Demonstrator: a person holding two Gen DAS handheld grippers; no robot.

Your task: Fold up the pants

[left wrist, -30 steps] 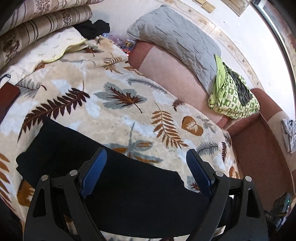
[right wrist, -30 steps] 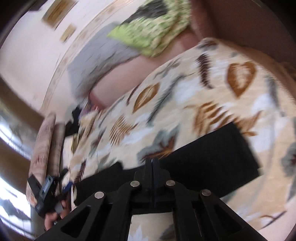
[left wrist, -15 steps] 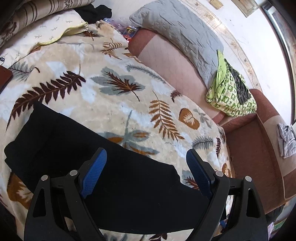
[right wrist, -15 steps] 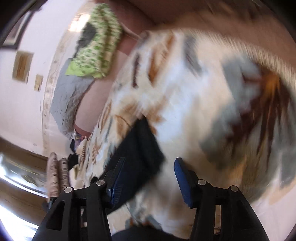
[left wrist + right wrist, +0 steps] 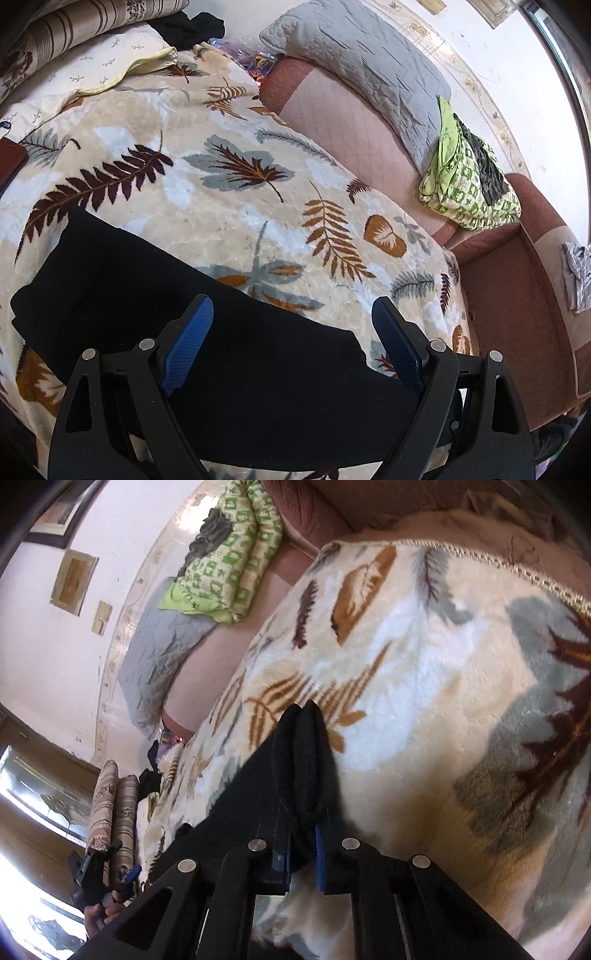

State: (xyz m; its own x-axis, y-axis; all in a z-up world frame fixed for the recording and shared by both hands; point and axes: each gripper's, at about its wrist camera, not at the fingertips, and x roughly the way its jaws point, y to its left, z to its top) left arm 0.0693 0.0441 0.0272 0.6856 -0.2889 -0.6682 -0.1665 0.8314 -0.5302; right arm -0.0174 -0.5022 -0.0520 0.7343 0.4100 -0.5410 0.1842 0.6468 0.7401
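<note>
the black pants [image 5: 207, 332], soft and limp, lie along the near edge of a leaf-print blanket [image 5: 229, 206] on the bed, the right tool [image 5: 301, 853] closing on a bunched end while the left tool [image 5: 291, 347] hovers released above.

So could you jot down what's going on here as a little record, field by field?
Garment: black fabric pants, lying across the bed
Surface: cream plush blanket with leaf print
Left gripper: jaws wide open above the pants, gripping nothing
Right gripper: jaws closing, blue pads pinching a bunched end of the pants
Nearby: grey quilted pillow, green patterned cloth bundle
Folding stage: just starting
</note>
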